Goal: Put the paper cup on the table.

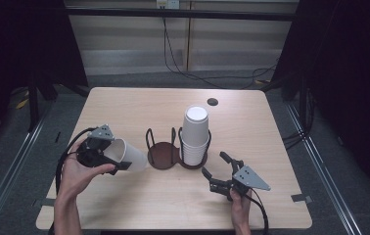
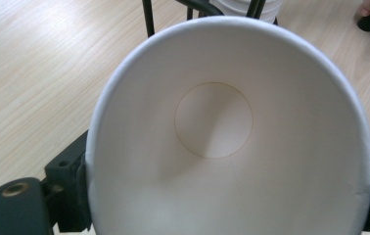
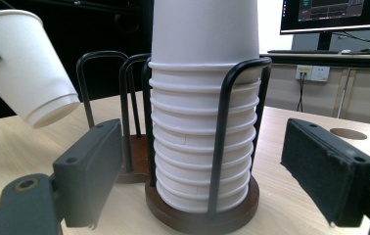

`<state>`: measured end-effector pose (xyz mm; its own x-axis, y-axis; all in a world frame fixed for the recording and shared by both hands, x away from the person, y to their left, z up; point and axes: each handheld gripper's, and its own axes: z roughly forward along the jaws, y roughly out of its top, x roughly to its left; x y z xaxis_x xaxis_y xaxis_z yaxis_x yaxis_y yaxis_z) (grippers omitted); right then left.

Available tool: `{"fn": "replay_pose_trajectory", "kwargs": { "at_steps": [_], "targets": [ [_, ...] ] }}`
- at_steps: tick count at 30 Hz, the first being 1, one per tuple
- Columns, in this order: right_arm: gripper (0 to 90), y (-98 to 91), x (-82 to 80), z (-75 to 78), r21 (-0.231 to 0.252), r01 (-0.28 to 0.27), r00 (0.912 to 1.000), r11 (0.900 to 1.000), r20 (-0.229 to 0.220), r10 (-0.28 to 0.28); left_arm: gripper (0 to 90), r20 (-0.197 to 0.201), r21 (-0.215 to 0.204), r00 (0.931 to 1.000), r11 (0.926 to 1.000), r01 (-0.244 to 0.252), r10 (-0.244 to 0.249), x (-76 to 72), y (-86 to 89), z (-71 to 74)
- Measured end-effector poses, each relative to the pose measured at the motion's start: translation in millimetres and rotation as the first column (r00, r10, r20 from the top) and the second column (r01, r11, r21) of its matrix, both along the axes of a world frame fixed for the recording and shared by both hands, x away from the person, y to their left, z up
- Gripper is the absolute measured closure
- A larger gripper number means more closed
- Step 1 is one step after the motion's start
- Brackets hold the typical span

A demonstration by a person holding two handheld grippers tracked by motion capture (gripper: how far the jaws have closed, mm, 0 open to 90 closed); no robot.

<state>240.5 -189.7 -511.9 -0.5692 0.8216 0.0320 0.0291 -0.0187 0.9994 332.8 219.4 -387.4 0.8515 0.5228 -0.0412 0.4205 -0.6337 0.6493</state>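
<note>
Left gripper (image 1: 119, 164) has a single white paper cup (image 1: 128, 155) pinched at the rim, jaws partway closed on it w/ one pad on each side of the lip; cup is tipped over, mouth toward the hand, base pointing at the holder, held above the table (image 1: 139, 105) left of centre, nearer the front edge. Cup is smooth matte paper, tapered cone w/ a rolled rim. The left gripper view looks straight into it: round bottom disc (image 2: 214, 120), faint side seam, pale wood grain of the table round it. Right gripper (image 1: 218, 171) rests near the front-right part of the table, jaws wide apart, nothing btwn them; its black pads (image 3: 329, 169) look rough and foam-like in the right gripper view. Cup holder (image 1: 175, 149) sits mid-table: two round dark brown wooden bases w/ thin black wire hoops. Its right bay carries a stack of cups (image 1: 194, 134), upside down; left bay has none. The right gripper view shows the stack's ribbed rims (image 3: 202, 147) close up, plus the tilted cup's recessed base (image 3: 53, 110); the high view gives the layout and a dark round hole (image 1: 212, 102) near the far edge.
</note>
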Motion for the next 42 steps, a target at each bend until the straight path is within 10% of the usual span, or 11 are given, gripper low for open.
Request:
{"fn": "replay_pose_trajectory", "kwargs": {
  "at_steps": [8, 13, 16, 23, 36, 42],
  "targets": [
    [15.6, 0.1, -0.1, -0.1, 0.000, 0.000, 1.0000, 1.0000, 0.003, 0.000, 12.4, -0.034, 0.116, 0.9988, 0.9928, -0.030, 0.035, 26.4, -1.9, -0.2],
    [15.6, 0.1, -0.2, -0.1, 0.000, -0.001, 1.0000, 1.0000, 0.003, 0.001, 12.0, -0.066, 0.066, 0.9978, 0.9978, 0.002, 0.003, 41.4, -6.1, 3.0],
    [15.6, 0.0, 0.0, 0.0, -0.001, -0.003, 1.0000, 1.0000, 0.002, 0.003, 12.0, -0.073, 0.111, 0.9973, 0.9938, 0.000, 0.008, 50.5, -10.6, 5.6],
    [15.5, 0.0, 0.0, 0.0, -0.001, -0.003, 1.0000, 1.0000, 0.003, 0.003, 12.1, -0.072, 0.251, 0.9971, 0.9680, -0.005, 0.024, 70.8, -19.8, 7.5],
    [14.2, 0.0, -0.1, -0.1, 0.001, -0.002, 1.0000, 1.0000, 0.004, 0.002, 11.9, -0.135, 0.330, 0.9908, 0.9426, 0.053, -0.008, 100.1, -47.1, -4.8],
    [14.3, -0.3, 0.2, 0.0, -0.001, -0.002, 1.0000, 1.0000, 0.003, 0.002, 10.9, -0.115, 0.409, 0.9934, 0.9116, 0.043, 0.005, 101.4, -50.5, -12.9]
  ]
}}
